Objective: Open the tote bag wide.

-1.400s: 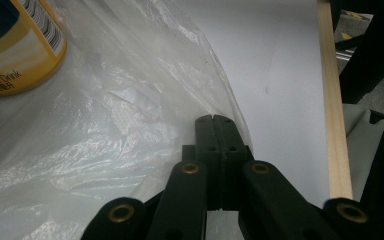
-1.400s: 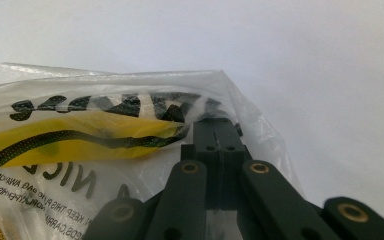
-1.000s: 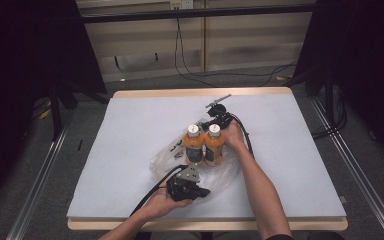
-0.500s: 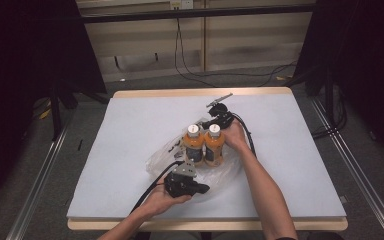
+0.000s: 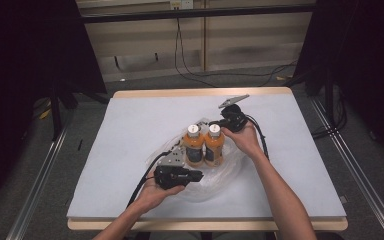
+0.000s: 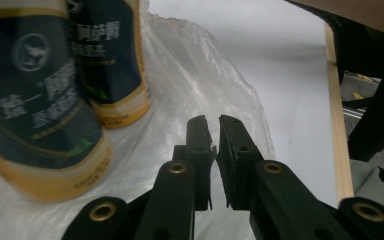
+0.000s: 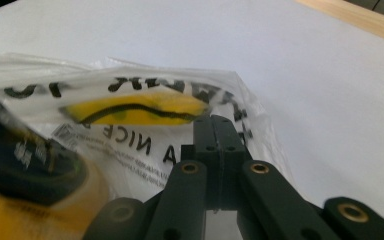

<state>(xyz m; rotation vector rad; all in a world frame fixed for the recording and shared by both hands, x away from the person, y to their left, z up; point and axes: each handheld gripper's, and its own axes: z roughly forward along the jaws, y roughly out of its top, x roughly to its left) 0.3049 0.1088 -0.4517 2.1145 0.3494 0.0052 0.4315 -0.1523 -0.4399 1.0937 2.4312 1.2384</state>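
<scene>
A clear plastic bag [image 5: 215,167] lies crumpled near the middle of the worktop [image 5: 130,125], slightly toward its near edge. Two orange drink bottles [image 5: 205,145] with white caps and dark labels stand upright, side by side and touching, on the bag.

The right gripper [image 5: 219,121] sits just beyond the bottles, on the side toward the far edge. In the right gripper view its jaws are pressed together on a fold of the printed bag film, which carries a yellow mark and black lettering.

The left gripper [image 5: 200,176] sits at the bag's near side, close to the base of the bottles. In the left gripper view its jaws stand a narrow slit apart, having just been opening; the bag film lies beneath and beyond them, and no film is clearly pinched between the pads.
</scene>
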